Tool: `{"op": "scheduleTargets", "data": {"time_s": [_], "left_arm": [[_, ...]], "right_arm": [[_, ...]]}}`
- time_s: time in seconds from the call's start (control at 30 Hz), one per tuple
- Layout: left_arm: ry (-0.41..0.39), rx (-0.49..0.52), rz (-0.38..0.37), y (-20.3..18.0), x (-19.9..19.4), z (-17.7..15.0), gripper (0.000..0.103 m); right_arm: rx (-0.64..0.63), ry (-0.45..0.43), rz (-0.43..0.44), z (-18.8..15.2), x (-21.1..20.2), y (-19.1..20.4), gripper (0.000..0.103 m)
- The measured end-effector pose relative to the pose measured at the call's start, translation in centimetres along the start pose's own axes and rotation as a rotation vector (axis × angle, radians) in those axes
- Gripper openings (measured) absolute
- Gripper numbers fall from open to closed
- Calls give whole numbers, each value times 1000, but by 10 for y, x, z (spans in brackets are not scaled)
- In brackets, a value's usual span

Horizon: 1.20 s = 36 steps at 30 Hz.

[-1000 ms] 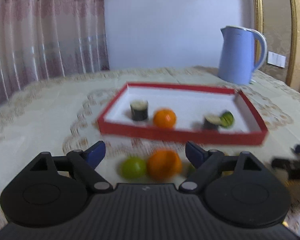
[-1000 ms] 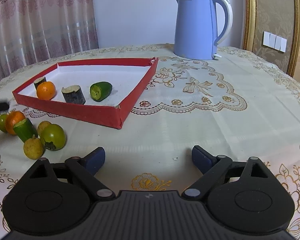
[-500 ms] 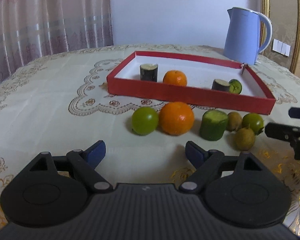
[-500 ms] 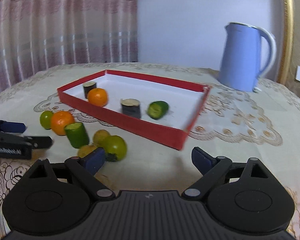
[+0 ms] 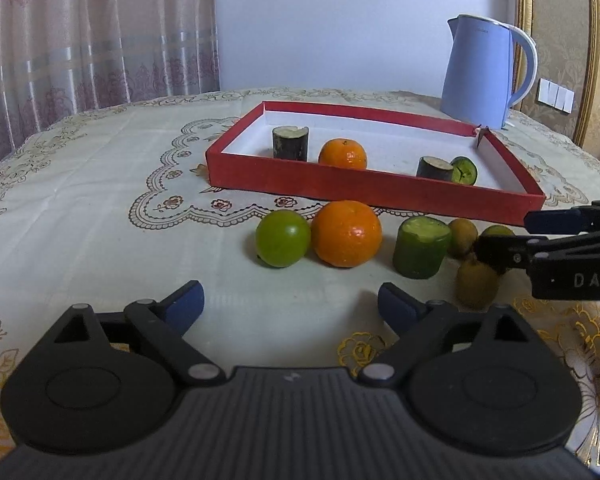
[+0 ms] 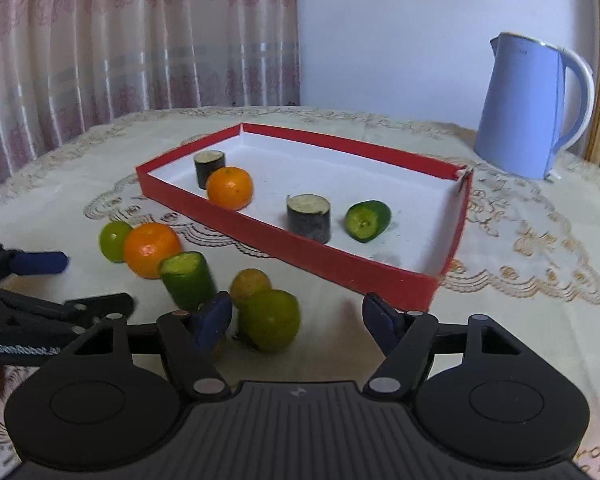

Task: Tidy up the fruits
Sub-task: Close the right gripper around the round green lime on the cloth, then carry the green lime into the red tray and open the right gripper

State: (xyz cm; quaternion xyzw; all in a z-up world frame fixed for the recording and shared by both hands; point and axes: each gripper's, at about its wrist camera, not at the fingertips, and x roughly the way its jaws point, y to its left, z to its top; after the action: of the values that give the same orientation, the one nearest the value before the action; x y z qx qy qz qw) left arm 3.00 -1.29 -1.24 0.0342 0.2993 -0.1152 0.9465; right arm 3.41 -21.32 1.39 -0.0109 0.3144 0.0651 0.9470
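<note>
Red tray (image 5: 364,188) mid-table, bare cloth left and near. Loose fruit just near its front wall. Cut green cylinder (image 5: 420,252) upright, cut face up. Left gripper (image 5: 290,300) opening, nothing between. Right gripper (image 6: 296,316) closing around green fruit (image 6: 270,320) (pads not touching).

front: bare tablecloth (image 5: 80,208) | ahead: loose fruit cluster (image 5: 348,234) | behind: red tray (image 5: 372,190) wall
</note>
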Motion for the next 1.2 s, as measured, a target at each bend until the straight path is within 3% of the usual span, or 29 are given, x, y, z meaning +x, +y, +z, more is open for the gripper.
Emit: {"op": "scheduleTargets", "data": {"time_s": [0.07, 0.13, 0.17, 0.3, 0.7, 0.97, 1.2], "left_arm": [[1, 0, -1, 0, 0, 0, 93], [1, -1, -4, 0, 0, 0, 94], [2, -2, -5, 1, 0, 0, 95], [4, -4, -7, 1, 0, 0, 96], [8, 1, -5, -1, 1, 0, 98], [11, 4, -8, -1, 1, -1, 100], [11, 3, -9, -1, 1, -1, 101]], "right_arm": [[5, 8, -9, 0, 4, -1, 71], [19, 33, 5, 0, 10, -3, 58], [24, 50, 18, -1, 14, -3, 57], [-31, 18, -3, -8, 8, 8, 35], [-67, -47, -54, -10, -10, 5, 34], [-108, -135, -164, 16, -19, -11, 34], [-68, -70, -212, 37, 20, -36, 34]]}}
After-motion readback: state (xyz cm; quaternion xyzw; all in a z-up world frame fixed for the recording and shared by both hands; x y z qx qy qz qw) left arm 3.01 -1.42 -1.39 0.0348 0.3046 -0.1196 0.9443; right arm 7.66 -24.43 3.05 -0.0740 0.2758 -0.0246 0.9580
